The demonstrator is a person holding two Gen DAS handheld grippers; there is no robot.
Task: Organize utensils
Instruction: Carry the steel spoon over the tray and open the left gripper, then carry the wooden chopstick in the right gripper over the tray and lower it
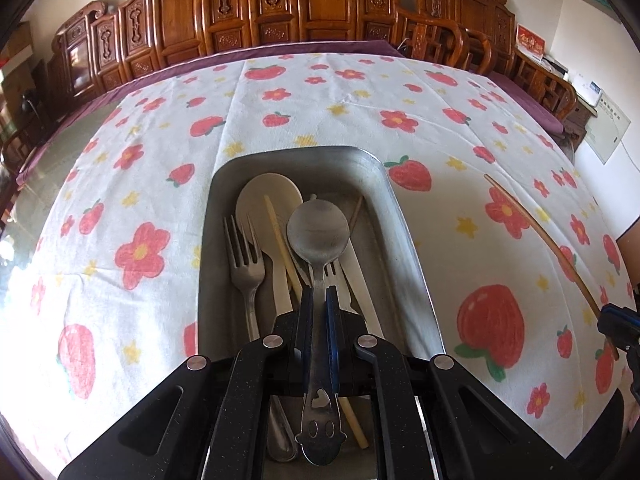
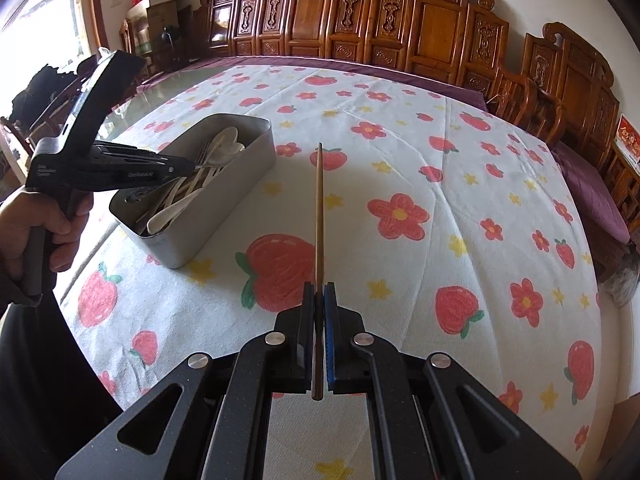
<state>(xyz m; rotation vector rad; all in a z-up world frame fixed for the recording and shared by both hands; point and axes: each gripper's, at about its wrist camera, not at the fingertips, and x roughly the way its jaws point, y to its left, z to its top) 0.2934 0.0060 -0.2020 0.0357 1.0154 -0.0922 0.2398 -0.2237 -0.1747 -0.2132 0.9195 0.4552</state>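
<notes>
Steel and stiff, the spoon [image 1: 318, 232] is clamped mid-handle by the left gripper [image 1: 319, 300] above the metal tin [image 1: 404, 232]; probably slippery, so grip its narrow neck. Right gripper [image 2: 319, 296] pinches a light wooden chopstick [image 2: 319, 208] near its thick end.

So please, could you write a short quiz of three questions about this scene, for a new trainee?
1. True or false: the left gripper is shut on a metal spoon above the metal tray.
2. What does the right gripper hold?
A. a fork
B. a brown chopstick
C. a white spoon
3. Fill the gap: the tray stands on a cloth printed with flowers and ____.

Key: 1 true; 2 B; 3 strawberries.
</notes>
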